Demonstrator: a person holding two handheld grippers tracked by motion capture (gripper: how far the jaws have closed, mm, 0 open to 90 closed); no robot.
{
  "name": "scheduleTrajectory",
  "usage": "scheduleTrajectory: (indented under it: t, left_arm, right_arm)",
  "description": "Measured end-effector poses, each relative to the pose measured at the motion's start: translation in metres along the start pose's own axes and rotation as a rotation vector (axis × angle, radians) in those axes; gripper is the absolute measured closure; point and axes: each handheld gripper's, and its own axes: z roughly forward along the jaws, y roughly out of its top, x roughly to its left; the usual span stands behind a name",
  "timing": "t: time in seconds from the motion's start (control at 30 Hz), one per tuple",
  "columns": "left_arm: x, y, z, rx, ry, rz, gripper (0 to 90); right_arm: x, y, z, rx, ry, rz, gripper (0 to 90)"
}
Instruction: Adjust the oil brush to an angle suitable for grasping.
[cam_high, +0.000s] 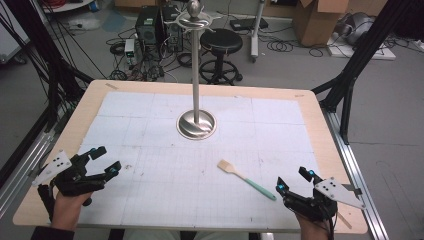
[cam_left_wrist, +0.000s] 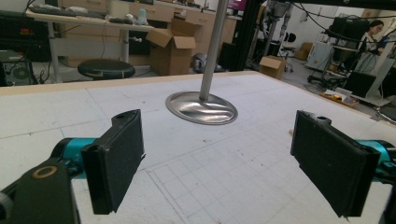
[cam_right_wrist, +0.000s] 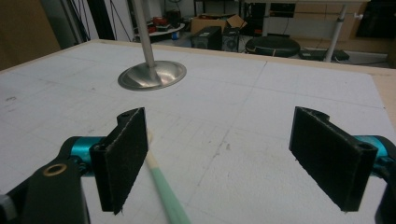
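From overhead I look forward and down across the whole table (cam_high: 320, 130). My two gripper views sit low, close over the mat, each facing ahead between its own jaws; both share the metal stand (cam_left_wrist: 201, 106) beyond them.

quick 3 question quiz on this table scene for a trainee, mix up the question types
1. True or false: the left gripper is shut on the spatula.
2. Which gripper is nearer the spatula: A left, B right?
3. Fill in: the metal stand rests on the ___ of the table.

Key: 1 false, its jaws are open and empty. 2 B. 3 middle.
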Motion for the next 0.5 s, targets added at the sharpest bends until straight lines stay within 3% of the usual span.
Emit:
scheduleTrajectory:
  t: [0.17, 0.3, 0.33, 0.37, 0.4, 0.43, 0.5]
  left_arm:
    - [0.001, 0.000, 0.000, 0.001, 0.002, -0.001, 17.7]
    - [0.002, -0.001, 0.004, 0.004, 0.005, -0.010, 17.7]
    - [0.002, -0.001, 0.005, 0.006, 0.004, -0.014, 17.7]
    - [0.002, -0.001, 0.005, 0.006, 0.004, -0.014, 17.8]
    - [0.002, -0.001, 0.005, 0.011, 0.004, -0.010, 17.8]
    - [0.002, -0.001, 0.005, 0.011, 0.004, -0.010, 17.8]
    - [0.001, -0.001, 0.004, 0.010, 0.002, -0.008, 17.8]
  right_arm:
    - [0.001, 0.000, 0.002, 0.011, 0.011, -0.005, 18.9]
    - [0.002, -0.003, 0.003, 0.028, 0.039, -0.004, 25.8]
    - [0.001, -0.003, 0.005, 0.041, 0.063, -0.005, 34.0]
    - [0.001, -0.003, 0.005, 0.041, 0.063, -0.005, 34.0]
    - [0.002, -0.005, 0.008, 0.061, 0.122, -0.021, 49.6]
    - [0.002, -0.005, 0.008, 0.061, 0.122, -0.021, 49.6]
    - [0.005, -0.007, 0.012, 0.105, 0.183, -0.039, 66.5]
